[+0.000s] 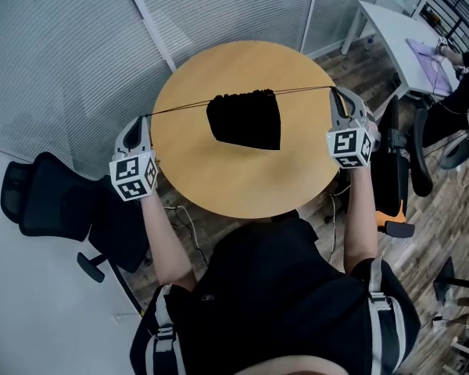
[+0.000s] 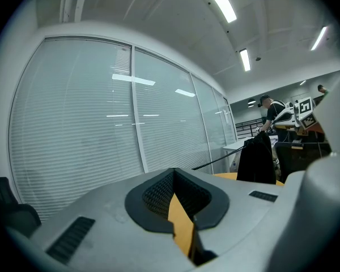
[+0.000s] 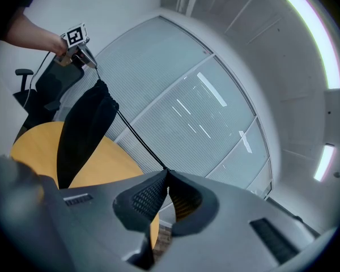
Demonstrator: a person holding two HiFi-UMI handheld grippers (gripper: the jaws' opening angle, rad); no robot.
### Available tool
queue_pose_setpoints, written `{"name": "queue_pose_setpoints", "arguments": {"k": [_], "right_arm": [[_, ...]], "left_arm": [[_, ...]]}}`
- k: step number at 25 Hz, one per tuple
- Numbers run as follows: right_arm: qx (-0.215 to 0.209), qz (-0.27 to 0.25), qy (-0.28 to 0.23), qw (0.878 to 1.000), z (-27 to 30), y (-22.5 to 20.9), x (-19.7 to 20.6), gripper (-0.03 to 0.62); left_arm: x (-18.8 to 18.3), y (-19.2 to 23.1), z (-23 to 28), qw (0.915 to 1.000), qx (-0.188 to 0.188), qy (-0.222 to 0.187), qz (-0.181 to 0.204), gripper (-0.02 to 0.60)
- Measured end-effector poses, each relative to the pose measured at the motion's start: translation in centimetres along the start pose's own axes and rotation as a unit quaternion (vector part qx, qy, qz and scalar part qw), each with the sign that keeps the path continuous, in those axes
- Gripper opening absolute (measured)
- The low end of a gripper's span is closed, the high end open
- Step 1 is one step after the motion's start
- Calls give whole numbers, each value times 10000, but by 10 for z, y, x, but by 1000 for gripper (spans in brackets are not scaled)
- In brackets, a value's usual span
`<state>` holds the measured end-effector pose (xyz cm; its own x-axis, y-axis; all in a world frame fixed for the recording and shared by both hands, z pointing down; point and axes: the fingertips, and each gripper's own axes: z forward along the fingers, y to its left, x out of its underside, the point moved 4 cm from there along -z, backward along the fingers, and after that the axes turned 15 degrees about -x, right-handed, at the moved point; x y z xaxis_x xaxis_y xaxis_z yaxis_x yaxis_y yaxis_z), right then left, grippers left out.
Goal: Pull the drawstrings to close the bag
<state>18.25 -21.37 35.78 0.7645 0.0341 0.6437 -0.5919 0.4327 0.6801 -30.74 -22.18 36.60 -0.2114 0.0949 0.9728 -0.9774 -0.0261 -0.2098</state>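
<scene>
Drawstring pull at the round surface (image 1: 219, 186): we hold the black bag (image 1: 246, 123) strung between our two grippers over the far half of the top, its mouth (image 1: 242, 95) bunched into tight gathers. The left gripper (image 1: 145, 119), at the left edge of the surface, is clenched on the left drawstring (image 1: 180, 108). The right gripper (image 1: 334, 92), at the right edge, is clenched on the right drawstring (image 1: 305, 90), which disappears exactly where its jaws meet. Both cords are taut and run in nearly one straight line from edge to edge, the left end a little nearer to us than the right. The bag hangs about midway along that line, to the right of the left gripper and to the left of the right one, with neither hand clearly nearer. It droops from the cords toward the surface, but we cannot tell whether its bottom touches the wood. We judge the mouth all but closed. Any further tightening would have to go straight outward along the cords, each gripper drawing away from the bag past its own edge of the surface.
</scene>
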Motion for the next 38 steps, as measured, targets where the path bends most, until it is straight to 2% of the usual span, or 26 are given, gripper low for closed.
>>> {"name": "queue_pose_setpoints", "arguments": {"k": [17,38], "right_arm": [[46,26,1,10000,5,2,-8,63],[84,79,-4,9999,-1,-3,-6,63]], "left_arm": [[1,18,5,10000,-35,-22,-43,14],[-2,17,1,10000,-12,-38,-38,14]]}}
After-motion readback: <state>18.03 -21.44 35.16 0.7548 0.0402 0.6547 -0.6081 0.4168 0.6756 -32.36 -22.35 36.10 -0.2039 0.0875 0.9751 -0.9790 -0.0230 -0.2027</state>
